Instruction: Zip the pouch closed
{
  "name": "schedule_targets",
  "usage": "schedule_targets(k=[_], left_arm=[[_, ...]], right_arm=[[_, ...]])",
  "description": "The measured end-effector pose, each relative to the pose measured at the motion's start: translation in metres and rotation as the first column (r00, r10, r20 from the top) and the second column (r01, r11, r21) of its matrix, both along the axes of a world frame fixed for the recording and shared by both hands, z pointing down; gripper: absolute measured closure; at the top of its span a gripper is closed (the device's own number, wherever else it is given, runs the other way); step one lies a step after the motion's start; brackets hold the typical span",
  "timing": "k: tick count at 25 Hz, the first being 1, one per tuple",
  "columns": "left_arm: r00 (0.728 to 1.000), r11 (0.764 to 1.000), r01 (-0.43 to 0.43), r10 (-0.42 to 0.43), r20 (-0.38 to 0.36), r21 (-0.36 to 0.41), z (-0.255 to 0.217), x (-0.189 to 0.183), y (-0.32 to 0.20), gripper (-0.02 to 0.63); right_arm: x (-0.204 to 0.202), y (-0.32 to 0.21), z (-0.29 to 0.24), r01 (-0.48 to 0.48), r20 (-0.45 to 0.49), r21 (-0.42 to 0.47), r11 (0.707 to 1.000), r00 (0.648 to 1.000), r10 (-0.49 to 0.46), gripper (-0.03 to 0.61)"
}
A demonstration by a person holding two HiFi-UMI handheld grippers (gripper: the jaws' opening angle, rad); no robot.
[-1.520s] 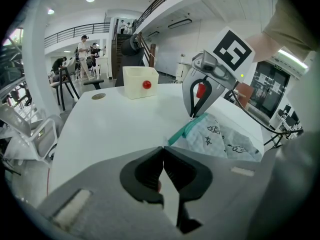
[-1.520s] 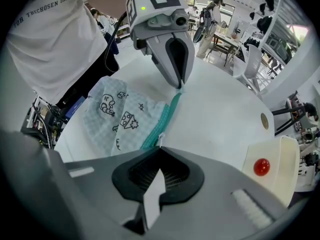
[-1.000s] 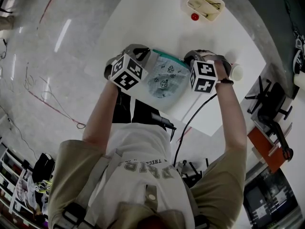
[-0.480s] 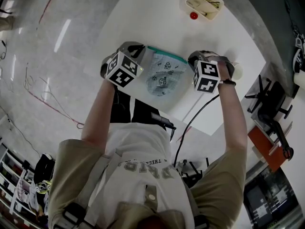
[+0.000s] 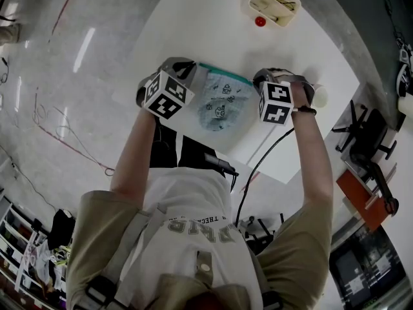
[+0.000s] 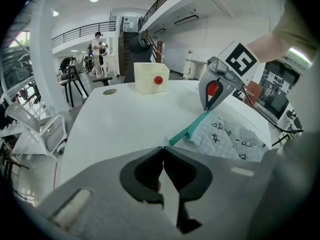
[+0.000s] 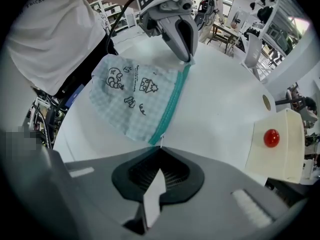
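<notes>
A pale checked pouch (image 5: 221, 103) with cartoon prints lies on the white table (image 5: 193, 18). Its teal zipper (image 5: 226, 73) runs along the far edge, stretched between my two grippers. My left gripper (image 6: 163, 147) is shut on the zipper's left end. In the right gripper view it (image 7: 184, 48) pinches the far corner of the pouch (image 7: 135, 96). My right gripper (image 7: 160, 145) is shut on the small pale tab at the zipper's other end (image 7: 159, 134), and it (image 6: 209, 104) points down onto the strip (image 6: 192, 129). In the head view the marker cubes (image 5: 168, 95) hide both sets of jaws.
A cream bin (image 5: 274, 2) with a red ball (image 5: 260, 21) on its side stands at the table's far end; the bin (image 6: 147, 77) (image 7: 280, 144) is well beyond the pouch. A white cup (image 5: 320, 97) stands right of my right hand. Chairs and people are beyond the table.
Both grippers keep their hold and have hardly moved. The pouch's zipper edge lies slightly straighter between them than a second ago.
</notes>
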State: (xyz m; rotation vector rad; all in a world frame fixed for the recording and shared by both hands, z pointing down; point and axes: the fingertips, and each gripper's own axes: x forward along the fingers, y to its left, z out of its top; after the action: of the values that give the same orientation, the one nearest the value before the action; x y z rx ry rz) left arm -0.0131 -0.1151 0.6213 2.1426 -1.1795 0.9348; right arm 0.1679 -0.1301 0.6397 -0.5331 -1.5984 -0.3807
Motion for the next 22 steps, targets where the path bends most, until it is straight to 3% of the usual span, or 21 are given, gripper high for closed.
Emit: schedule_targets(k=[9,18,22], left_arm=[[0.999,1.0,-0.028,0.027,0.035,0.011,0.002,-0.001,-0.002,0.589],[0.999,0.999,-0.04,0.04,0.023,0.003,0.003,-0.008,-0.002,0.495],[0.999,0.999,-0.047,0.047,0.022,0.002,0.002,-0.01,-0.003,0.459]], right_arm=[[0.001,0.0,0.001,0.012,0.012,-0.003,1.0,1.0,-0.012,0.575],[0.0,0.0,0.0,-0.015,0.037,0.001,1.0,0.999,0.015,0.569],[-0.004,-0.008,-0.002,-0.035,0.054,0.019,0.999,0.998,0.034,0.503]])
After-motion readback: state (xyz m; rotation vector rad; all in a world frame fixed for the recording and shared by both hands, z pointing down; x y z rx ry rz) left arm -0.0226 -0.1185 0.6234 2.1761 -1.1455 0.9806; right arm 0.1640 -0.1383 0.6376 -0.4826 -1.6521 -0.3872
